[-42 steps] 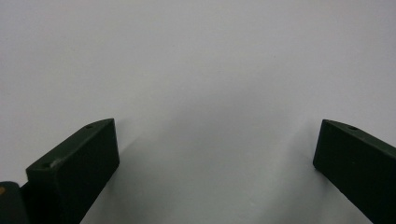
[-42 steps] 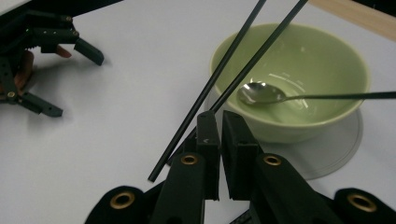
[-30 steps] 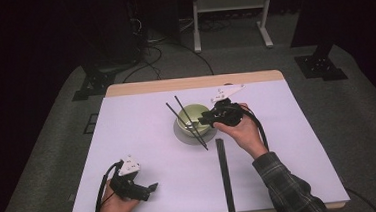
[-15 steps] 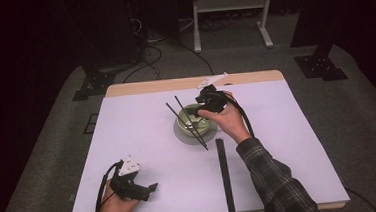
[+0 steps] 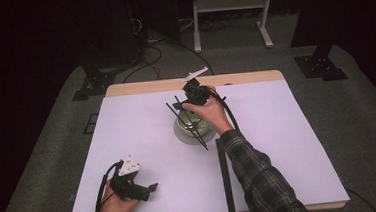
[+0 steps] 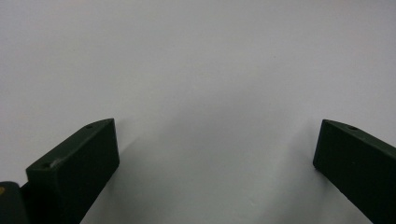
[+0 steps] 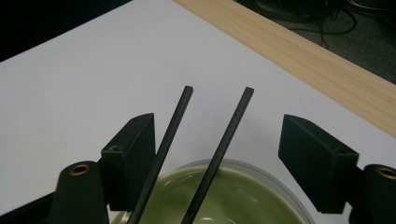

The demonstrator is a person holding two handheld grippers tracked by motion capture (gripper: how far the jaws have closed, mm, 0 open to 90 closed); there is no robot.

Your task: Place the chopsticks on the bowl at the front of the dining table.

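A pair of thin black chopsticks (image 7: 205, 154) lies slanted across the rim of a round pale-green glazed bowl (image 5: 192, 128), which stands near the middle of the white-covered tabletop (image 5: 289, 144), toward its far wooden edge. In the right gripper view both sticks rise between the two black jaws, the left stick just beside the left jaw; whether it touches that jaw I cannot tell. The right gripper (image 5: 182, 105) hangs over the far rim of the bowl, its jaws having just been opening, now spread wide with the sticks released between them. A long flat black strip (image 5: 224, 176) lies on the tabletop near the bowl's near side. Well apart, at the near left corner, the left gripper (image 5: 150, 189) rests low over the bare white surface, jaws spread wide with nothing between them.
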